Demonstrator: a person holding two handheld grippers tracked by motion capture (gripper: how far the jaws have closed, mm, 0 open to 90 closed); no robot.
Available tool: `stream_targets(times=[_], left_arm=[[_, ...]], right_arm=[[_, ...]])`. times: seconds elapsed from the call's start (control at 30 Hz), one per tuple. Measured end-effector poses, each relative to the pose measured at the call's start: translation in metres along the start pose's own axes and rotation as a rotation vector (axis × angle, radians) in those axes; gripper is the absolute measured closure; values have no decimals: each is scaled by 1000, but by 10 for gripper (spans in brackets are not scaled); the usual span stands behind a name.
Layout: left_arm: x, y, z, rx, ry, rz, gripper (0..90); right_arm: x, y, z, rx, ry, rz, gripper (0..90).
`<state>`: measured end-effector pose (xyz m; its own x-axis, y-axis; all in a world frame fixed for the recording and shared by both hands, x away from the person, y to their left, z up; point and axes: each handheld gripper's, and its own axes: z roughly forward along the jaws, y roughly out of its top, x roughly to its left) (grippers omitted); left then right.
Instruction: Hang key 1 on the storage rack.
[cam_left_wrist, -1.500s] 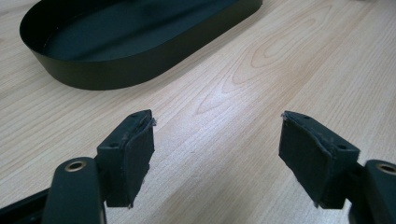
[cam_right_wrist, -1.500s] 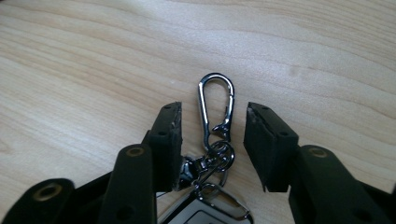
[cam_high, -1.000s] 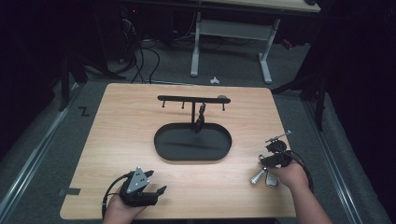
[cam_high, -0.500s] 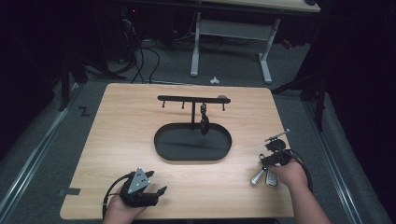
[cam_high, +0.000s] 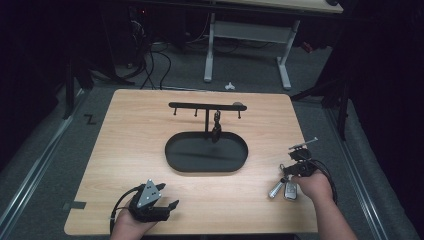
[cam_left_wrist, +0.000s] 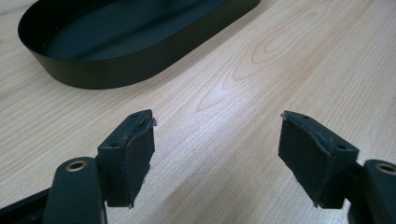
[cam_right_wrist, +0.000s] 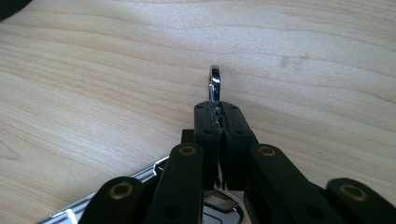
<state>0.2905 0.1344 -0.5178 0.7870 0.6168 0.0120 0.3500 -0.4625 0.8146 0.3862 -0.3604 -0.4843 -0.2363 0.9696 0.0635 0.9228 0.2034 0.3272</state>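
The right tongs (cam_right_wrist: 219, 126) pinch a shiny silver key ring (cam_right_wrist: 214, 84) low over the light wooden bench (cam_high: 150, 130). The thin ring could slip out. The left tongs (cam_left_wrist: 217, 154) gape, holding nothing.

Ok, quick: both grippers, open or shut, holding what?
Left gripper: open, holding nothing.
Right gripper: shut on a key ring.

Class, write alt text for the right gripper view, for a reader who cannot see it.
The right gripper has its two black jaws shut on a shiny metal ring that sticks up past their tips, above a light wooden table. More chrome metal shows below the jaws.
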Motion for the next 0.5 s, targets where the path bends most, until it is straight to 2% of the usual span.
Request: stream_targets(times=[0.3,0.4,0.47,0.5], left_arm=[[-2,0,1,3,-3,4,273],[-2,0,1,3,-4,6,273],[-2,1,0,-1,-3,10,273],[-2,1,0,0,-5,10,273]], right_arm=[[4,0,3,2,-35,-41,867],[4,1,3,13,-35,-37,867],[6,1,8,49,-43,-54,861],[7,1,8,45,-52,-63,860]])
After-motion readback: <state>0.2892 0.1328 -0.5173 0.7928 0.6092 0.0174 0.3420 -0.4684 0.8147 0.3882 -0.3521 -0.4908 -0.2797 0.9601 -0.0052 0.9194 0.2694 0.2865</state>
